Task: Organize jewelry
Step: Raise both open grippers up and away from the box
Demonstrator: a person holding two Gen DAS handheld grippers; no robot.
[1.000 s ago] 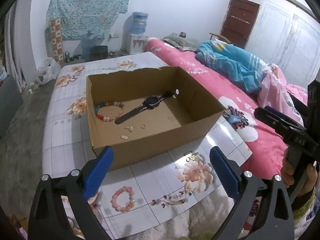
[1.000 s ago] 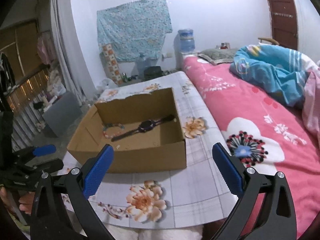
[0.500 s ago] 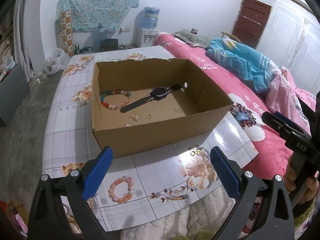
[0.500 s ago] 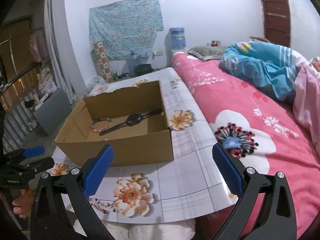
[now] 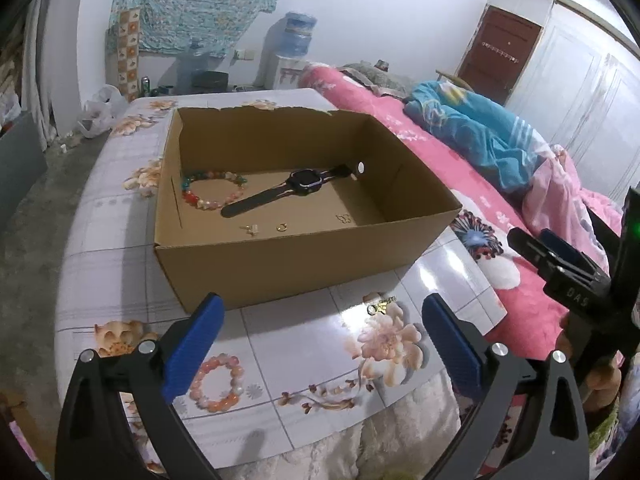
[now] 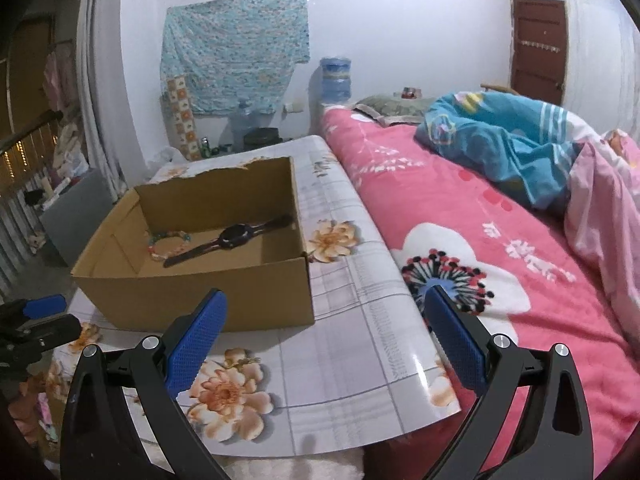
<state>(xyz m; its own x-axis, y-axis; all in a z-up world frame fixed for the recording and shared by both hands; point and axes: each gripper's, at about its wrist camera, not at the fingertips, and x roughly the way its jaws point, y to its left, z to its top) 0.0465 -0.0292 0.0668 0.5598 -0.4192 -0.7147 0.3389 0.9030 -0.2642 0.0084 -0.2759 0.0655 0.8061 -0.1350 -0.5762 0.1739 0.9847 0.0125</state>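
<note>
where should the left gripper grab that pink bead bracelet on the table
Come straight down from above with the left gripper. The pink bead bracelet lies flat as an open ring, so put one finger inside the loop and one outside, pinching the bead strand on its right side.

white wall | brown door | pink bed | water dispenser

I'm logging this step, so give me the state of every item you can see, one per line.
Cardboard box: open, upright.
Watch: lying flat in box.
Multicolor bracelet: in box, beside watch.
Pink bracelet: on table, outside box.
Gold earring: on table, outside box.
Left gripper: open, empty.
Right gripper: open, empty.
</note>
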